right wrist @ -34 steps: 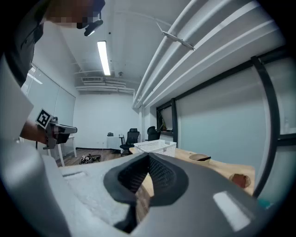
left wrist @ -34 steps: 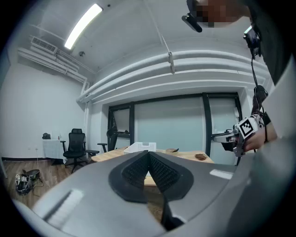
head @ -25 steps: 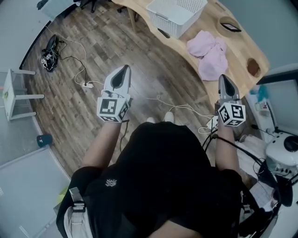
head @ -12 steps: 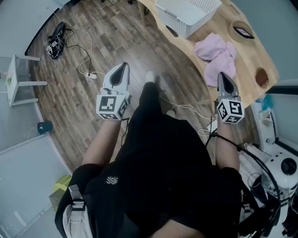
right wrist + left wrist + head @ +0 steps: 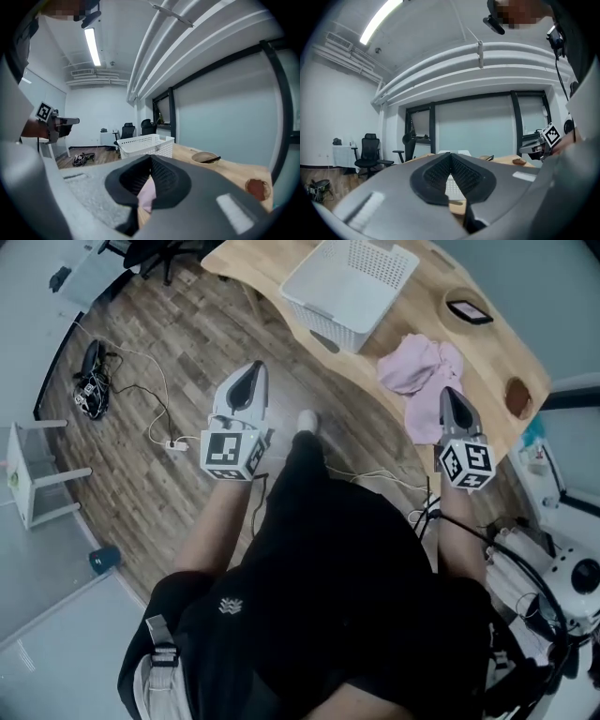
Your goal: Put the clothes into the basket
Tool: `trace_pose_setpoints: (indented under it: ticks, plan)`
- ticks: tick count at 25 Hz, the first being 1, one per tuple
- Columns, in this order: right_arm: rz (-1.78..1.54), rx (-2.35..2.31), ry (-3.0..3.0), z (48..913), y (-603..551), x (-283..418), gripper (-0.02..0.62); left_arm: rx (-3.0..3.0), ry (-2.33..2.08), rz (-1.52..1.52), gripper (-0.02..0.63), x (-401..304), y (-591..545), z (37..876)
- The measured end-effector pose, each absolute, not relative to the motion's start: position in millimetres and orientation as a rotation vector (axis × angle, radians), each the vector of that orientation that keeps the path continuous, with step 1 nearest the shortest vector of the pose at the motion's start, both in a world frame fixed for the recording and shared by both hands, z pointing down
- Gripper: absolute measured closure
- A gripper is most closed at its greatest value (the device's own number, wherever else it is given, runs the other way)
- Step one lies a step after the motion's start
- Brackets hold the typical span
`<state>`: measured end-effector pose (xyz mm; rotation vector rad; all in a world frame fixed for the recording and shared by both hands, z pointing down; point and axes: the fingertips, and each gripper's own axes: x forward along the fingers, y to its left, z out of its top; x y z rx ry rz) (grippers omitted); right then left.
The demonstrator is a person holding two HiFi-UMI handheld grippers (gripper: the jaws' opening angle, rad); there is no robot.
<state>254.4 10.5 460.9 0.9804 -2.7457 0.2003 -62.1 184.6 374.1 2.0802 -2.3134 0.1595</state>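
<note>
A white perforated basket [image 5: 352, 282] stands on the wooden table [image 5: 281, 263], and it also shows in the right gripper view [image 5: 143, 144]. Pink clothes [image 5: 422, 371] lie crumpled on the table to the basket's right. My right gripper [image 5: 453, 397] is shut and empty, its tip over the near edge of the pink clothes [image 5: 147, 194], which show low between its pads. My left gripper [image 5: 248, 379] hangs over the floor short of the table, pads together with nothing in them. It points level at the basket [image 5: 453, 186].
A bowl with a dark utensil [image 5: 466, 310] and a small brown dish [image 5: 517, 390] sit at the table's right end. Cables [image 5: 89, 381] and a power strip [image 5: 169, 442] lie on the wood floor, a white stool [image 5: 33, 474] stands left, and white equipment [image 5: 572, 577] crowds the right.
The person has stepped toward the table. Both grippers travelled forward with them, and the right one now reaches the near edge of the pink clothes. Both stayed shut.
</note>
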Motion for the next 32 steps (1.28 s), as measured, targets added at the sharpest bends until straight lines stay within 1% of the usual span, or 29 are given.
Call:
trace_pose_setpoints:
  ticks: [6, 13, 16, 22, 28, 32]
  plan:
    - [0.204, 1.115, -2.665, 439.7, -33.4, 202.2, 0.597, 2.215, -2.091, 0.174, 0.601, -109.1, 96.6, 384.5]
    - [0.198, 1.265, -2.586, 425.5, -78.0, 152.6, 0.597, 2.383, -1.963, 0.158, 0.601, -167.9, 8.3, 367.4]
    - [0.243, 1.350, -2.564, 425.7, -102.9, 140.1, 0.597, 2.509, -1.891, 0.123, 0.601, -174.3, -27.3, 354.1]
    - [0.223, 1.512, -2.473, 418.9, -133.6, 136.4, 0.597, 2.610, -1.739, 0.033, 0.601, -181.7, -80.5, 350.2]
    - [0.219, 1.654, -2.386, 408.4, -140.2, 160.2, 0.597, 2.599, -1.686, 0.015, 0.601, -184.6, -102.1, 357.3]
    - [0.215, 1.691, -2.326, 413.5, -132.2, 176.8, 0.597, 2.595, -1.628, 0.019, 0.601, -170.6, -117.1, 364.6]
